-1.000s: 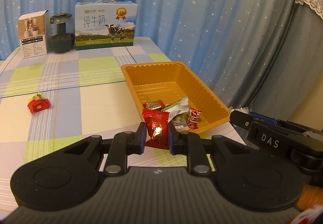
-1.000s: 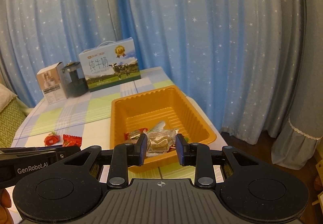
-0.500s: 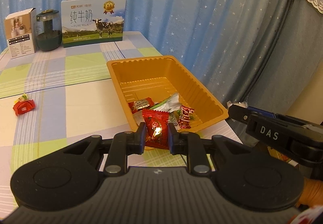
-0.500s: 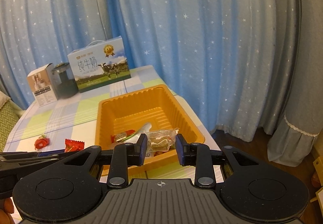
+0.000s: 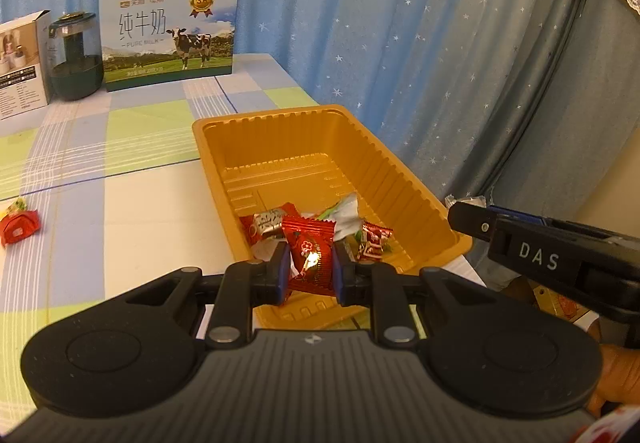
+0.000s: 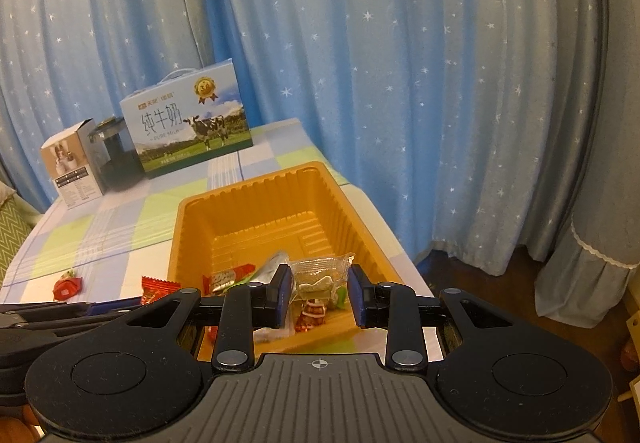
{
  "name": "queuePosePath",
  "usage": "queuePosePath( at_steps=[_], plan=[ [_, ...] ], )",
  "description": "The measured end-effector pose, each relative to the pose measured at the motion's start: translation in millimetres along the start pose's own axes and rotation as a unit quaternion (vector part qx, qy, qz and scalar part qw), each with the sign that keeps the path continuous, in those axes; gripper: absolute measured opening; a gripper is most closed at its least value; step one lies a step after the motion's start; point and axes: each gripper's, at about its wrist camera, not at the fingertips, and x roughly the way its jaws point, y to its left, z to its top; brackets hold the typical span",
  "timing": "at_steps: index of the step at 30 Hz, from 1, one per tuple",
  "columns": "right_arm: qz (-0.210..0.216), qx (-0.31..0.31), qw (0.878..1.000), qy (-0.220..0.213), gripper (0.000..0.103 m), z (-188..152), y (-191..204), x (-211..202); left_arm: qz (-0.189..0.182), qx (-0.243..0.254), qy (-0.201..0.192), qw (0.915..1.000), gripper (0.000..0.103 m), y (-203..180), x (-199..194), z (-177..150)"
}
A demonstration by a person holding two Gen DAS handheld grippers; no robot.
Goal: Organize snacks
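Left gripper [image 5: 310, 270] pinches a red candy [image 5: 310, 257]; right gripper [image 6: 319, 294] clamps a clear packet [image 6: 320, 275]. Both hang over the near end of the orange tray [image 5: 372, 159], closer than a second ago. 4 wrapped snacks [image 5: 316, 221] lie beneath. Tray's far half is bare; 1 red candy [image 5: 19, 226] sits on the table [image 5: 140, 203].

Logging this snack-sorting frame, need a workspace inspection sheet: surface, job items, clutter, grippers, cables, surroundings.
Surface: table under a pastel checked cloth.
Job's things: orange tray at the table's right edge, several wrapped snacks in its near end; one red candy loose on the cloth.
Clutter: milk carton, dark jar, white box along the far edge.
Grippers: left gripper shut on a red snack packet; right gripper shut on a clear-wrapped snack; both at the tray's near end.
Cables: nothing seen.
Surroundings: blue star-print curtains.
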Motion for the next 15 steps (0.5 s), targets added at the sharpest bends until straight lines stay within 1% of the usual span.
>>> queuePosePath(
  at_steps=[8, 10, 15],
  plan=[
    [-0.003, 0.011, 1.000, 0.003, 0.031, 7, -8, 16, 0.001, 0.011, 0.000, 0.9999, 0.020, -1, 24, 3],
    [-0.002, 0.015, 1.000, 0.006, 0.031, 7, -10, 19, 0.001, 0.018, -0.001, 0.9998, 0.030, -2, 29, 1],
    [0.004, 0.019, 1.000, 0.010, 0.031, 8, -9, 20, 0.004, 0.011, 0.002, 0.9999, 0.030, 8, 26, -6]
  ],
)
